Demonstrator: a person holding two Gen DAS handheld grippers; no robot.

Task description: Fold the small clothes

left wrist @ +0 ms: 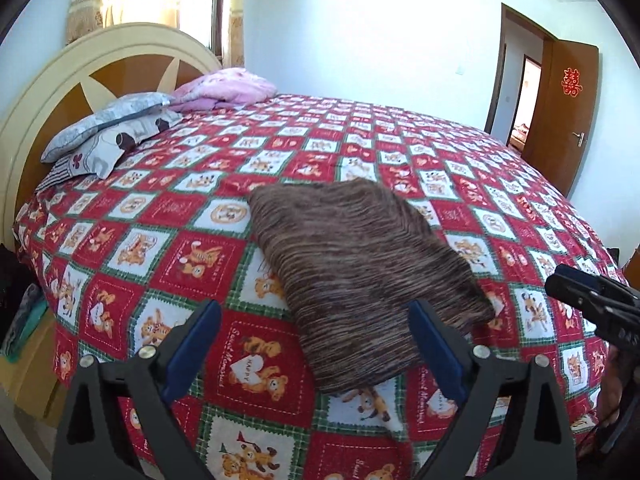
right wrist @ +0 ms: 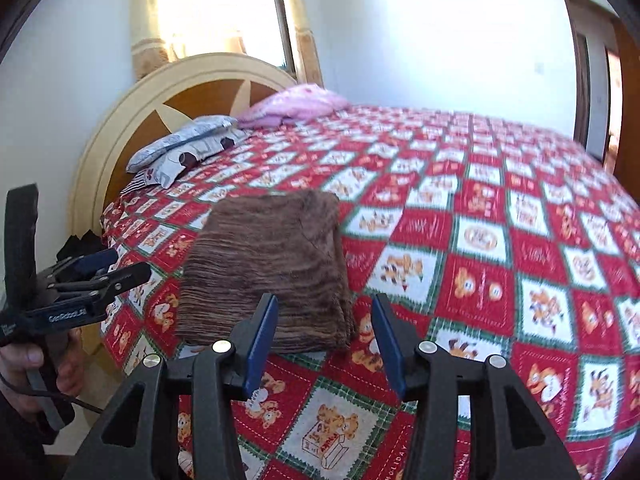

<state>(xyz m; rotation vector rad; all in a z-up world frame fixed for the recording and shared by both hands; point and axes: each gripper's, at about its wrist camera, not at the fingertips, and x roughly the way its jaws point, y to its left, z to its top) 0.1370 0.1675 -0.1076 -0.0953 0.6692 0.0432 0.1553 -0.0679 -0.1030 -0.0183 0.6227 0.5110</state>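
While folded flat on the bedspread [left wrist: 224, 344], brown garment [left wrist: 360, 272] just beyond both grippers' empty, parted jaws.

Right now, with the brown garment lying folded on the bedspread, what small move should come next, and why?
Probably draw both grippers back and end this fold. The brown garment lies as a compact rectangle on the bedspread, and the left gripper and right gripper are open with nothing between their fingers.

Garment: brown streaky knit top [left wrist: 360, 276]; folded into a compact, roughly rectangular bundle
Pose: lying flat; layered edges stacked at the near side
Place: on the bedspread's near part
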